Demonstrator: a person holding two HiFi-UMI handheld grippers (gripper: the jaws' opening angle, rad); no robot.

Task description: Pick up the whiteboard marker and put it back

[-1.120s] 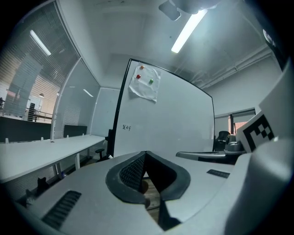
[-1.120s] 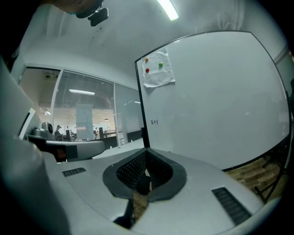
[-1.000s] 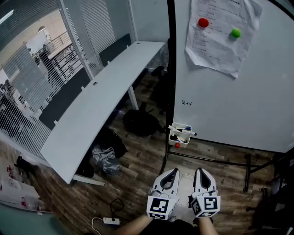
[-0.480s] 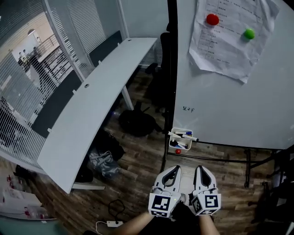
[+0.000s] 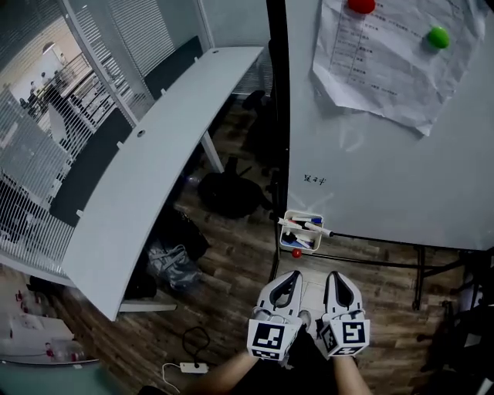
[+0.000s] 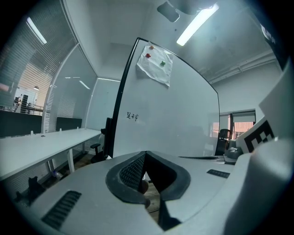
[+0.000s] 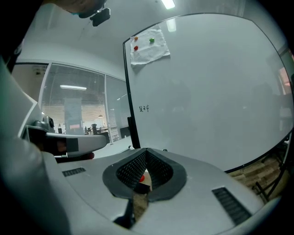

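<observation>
White whiteboard (image 5: 386, 170), black-edged; white printed sheet (image 5: 378, 69); one red magnet (image 5: 361, 5), one green magnet (image 5: 438, 36). Desk (image 5: 154, 170) — pale grey. Floor (image 5: 231, 301) — brown wood planks. Left gripper (image 5: 292, 273) and right gripper (image 5: 335, 273): white, with black-and-white square markers.

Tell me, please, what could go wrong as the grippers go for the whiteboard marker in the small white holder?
1. The white marker with a dark tip lies across the small white holder, overhanging both sides; a nudge could tip it onto the wooden floor.
2. The left gripper and right gripper are both shut and empty; arriving unopened, either would probably push the marker instead of gripping it.
</observation>
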